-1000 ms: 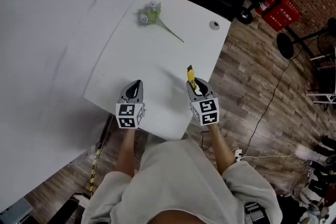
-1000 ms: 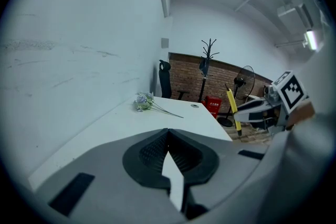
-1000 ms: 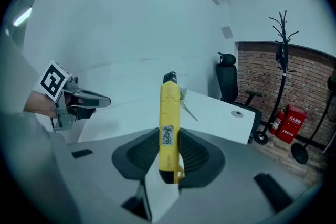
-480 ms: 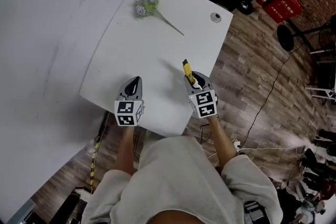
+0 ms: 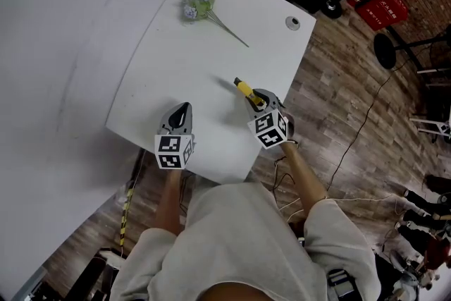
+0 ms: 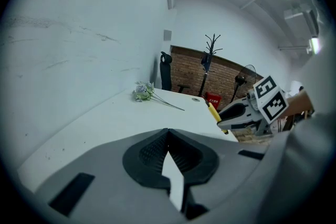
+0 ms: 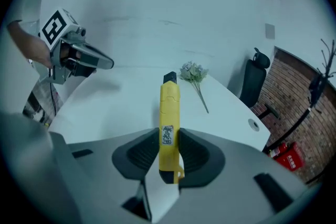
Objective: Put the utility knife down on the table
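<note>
Jutting from right tongs (image 7: pixel 169 139): utility knife (image 7: pixel 169 107)

Flowers (image 5: pixel 199 5) on table (image 5: pixel 204 81), far end

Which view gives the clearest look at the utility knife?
The right gripper view: the yellow utility knife fills the centre, clamped by the right gripper, label and dark tip visible. The head view shows it small, poking out over the table. The left gripper view shows only a yellow sliver.
</note>
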Tool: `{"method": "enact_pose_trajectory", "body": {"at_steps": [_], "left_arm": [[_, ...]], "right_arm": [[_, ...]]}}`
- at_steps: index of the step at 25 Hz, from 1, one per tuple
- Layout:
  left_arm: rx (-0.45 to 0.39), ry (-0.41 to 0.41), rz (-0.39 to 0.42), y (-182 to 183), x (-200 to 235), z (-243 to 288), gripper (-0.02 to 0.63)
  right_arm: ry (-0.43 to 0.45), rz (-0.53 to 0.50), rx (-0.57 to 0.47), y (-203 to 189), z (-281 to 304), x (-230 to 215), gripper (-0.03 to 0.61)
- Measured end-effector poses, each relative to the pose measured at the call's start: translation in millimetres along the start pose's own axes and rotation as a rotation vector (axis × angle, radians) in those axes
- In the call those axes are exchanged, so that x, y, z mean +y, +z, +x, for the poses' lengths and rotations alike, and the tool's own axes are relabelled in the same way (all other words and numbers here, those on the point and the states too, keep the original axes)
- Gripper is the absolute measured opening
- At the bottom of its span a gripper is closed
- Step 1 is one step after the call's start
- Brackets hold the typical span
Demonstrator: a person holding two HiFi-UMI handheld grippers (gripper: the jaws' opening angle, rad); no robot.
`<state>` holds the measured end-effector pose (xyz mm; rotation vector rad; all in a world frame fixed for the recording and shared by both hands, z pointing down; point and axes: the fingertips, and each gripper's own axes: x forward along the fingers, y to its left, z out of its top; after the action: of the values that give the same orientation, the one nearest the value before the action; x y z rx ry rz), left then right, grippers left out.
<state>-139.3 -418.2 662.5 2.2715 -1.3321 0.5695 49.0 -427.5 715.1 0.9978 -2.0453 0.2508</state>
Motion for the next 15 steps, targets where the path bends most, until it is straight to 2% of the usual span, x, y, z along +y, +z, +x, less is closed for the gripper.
{"method": "enact_pose_trajectory", "body": {"at_steps": [8, 15], "left_arm": [[-0.001, 0.002, -0.006, 1, 3, 4, 0.006], [0.000, -0.001, -0.006, 3, 1, 5, 0.006]], "right_arm": [[0.029, -0.285, 0.107, -7, 27, -1, 0.110], [0.060, -0.468, 0.190, -17, 46, -2, 0.110]]}}
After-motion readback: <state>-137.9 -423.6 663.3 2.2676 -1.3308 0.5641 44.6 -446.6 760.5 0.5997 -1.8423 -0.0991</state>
